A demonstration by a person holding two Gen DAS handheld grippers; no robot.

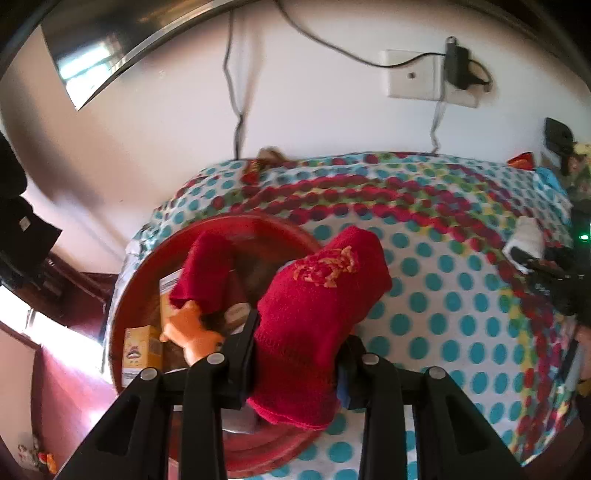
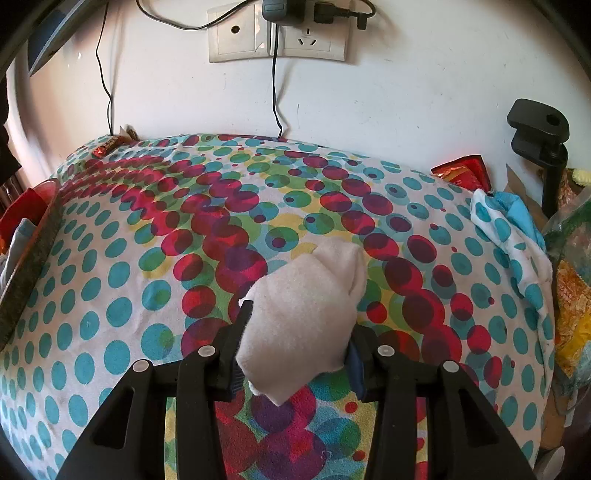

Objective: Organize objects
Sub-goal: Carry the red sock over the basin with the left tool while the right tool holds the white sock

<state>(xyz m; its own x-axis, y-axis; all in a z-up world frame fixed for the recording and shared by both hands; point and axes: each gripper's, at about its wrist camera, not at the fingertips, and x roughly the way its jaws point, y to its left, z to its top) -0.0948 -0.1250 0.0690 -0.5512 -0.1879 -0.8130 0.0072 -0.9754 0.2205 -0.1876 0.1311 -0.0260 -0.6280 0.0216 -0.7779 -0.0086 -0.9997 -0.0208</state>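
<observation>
Clamped between the fingers of my left tool (image 1: 295,354) is a red knitted sock (image 1: 317,325) with an orange motif near its far end. Its long axis runs forward and slightly right, away from the camera, and its lower hem hangs just below the fingers. My right tool (image 2: 295,350) is likewise closed, on a white sock (image 2: 306,317), which points forward and right with a corner drooping below the grip.

Directly beneath and to the left of the left tool sits a red round basin (image 1: 155,266) on the dotted cloth (image 1: 443,314) that covers the worktop. It holds a second red sock (image 1: 207,273), an orange toy figure (image 1: 192,332), and small yellow boxes (image 1: 142,354).

Key relation: the basin lies under the left tool and well to the left of the right tool, at the far left edge of the right wrist view. My left hand is therefore the nearer one; I judge a release here would drop the red knitted sock near the basin's right rim.

A wall socket (image 2: 277,33) with plugged cables sits beyond.
</observation>
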